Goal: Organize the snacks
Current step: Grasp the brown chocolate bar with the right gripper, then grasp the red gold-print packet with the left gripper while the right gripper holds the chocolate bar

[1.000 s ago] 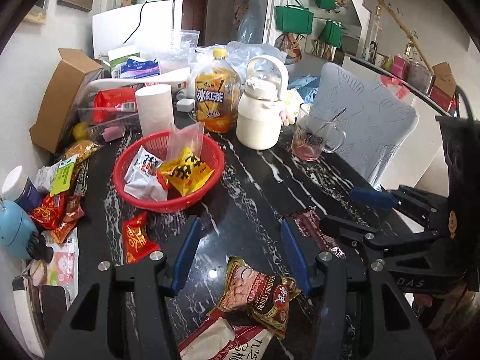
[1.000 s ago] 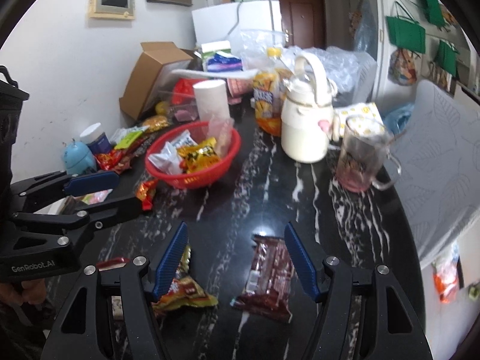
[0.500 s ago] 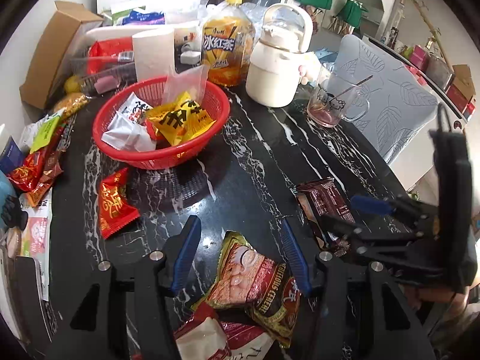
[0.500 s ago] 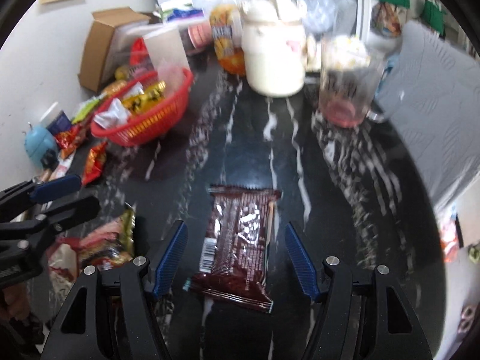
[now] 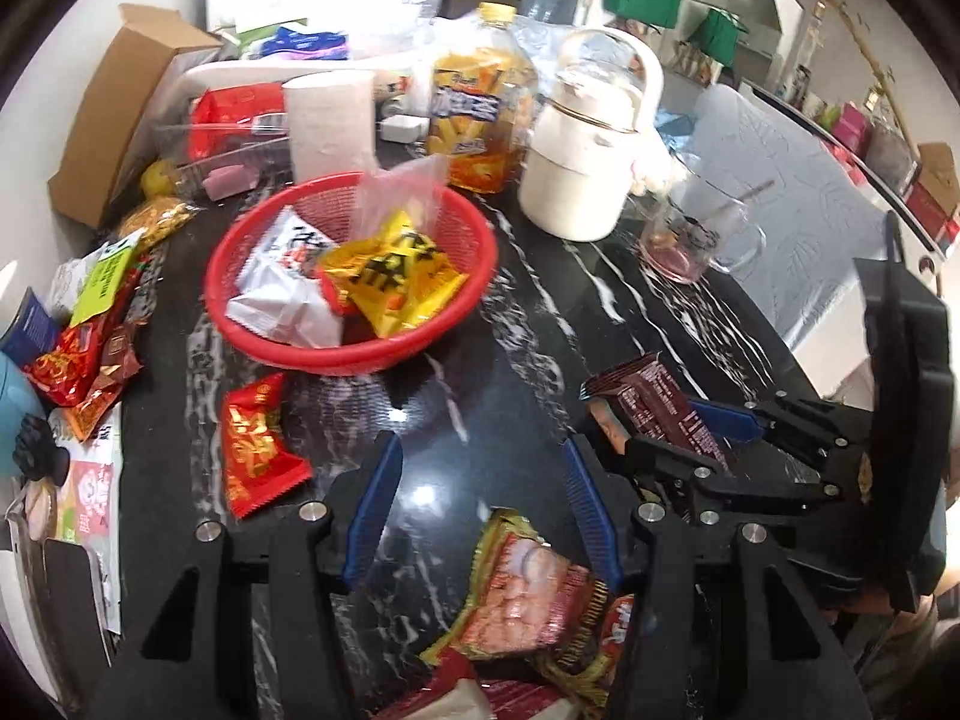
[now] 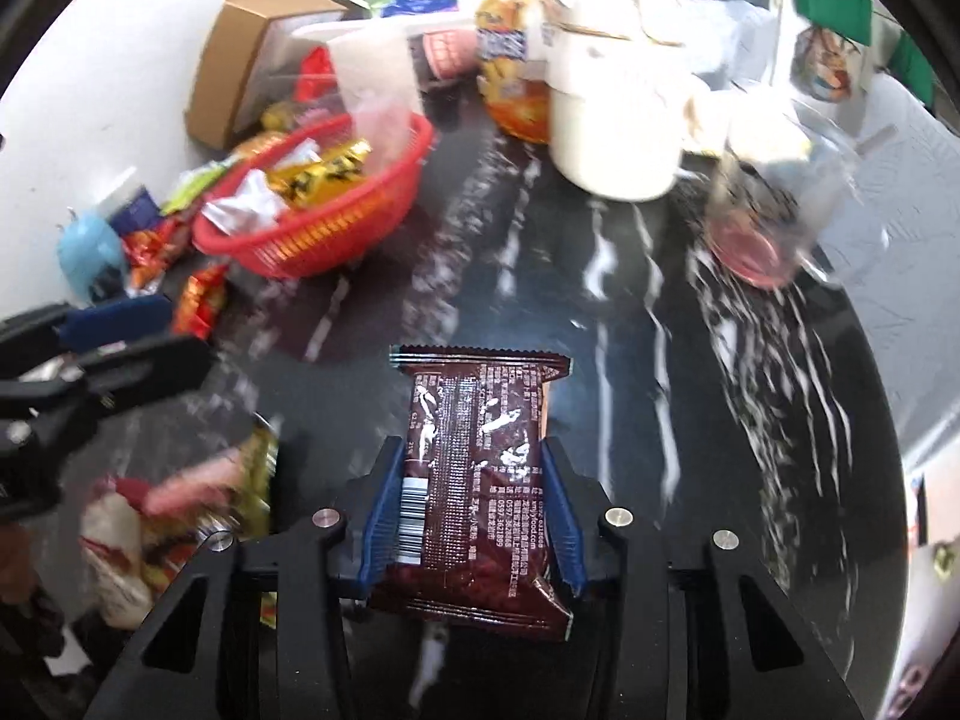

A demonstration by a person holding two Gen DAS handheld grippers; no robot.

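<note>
The right gripper (image 6: 471, 507) has just been closing its jaws, and its blue pads now press both long sides of the dark brown foil snack packet (image 6: 477, 480), which lies on the black marble-patterned table (image 6: 630, 312) at the near edge, right of centre. I judge this the grasp that starts carrying the packet to the red plastic mesh basket (image 5: 354, 354), which sits farther back on the left and already holds a yellow packet (image 5: 390, 276) and a white one (image 5: 282, 294). The left gripper (image 5: 480, 516) hangs with its jaws apart and nothing pinched; the orange-and-red shrimp-cracker bag (image 5: 528, 594) lies below and between its fingers, untouched. A second ago the right jaws stood wide above the brown packet, and both grippers were higher and farther from the table; the left has since sunk toward the cracker bag.
</note>
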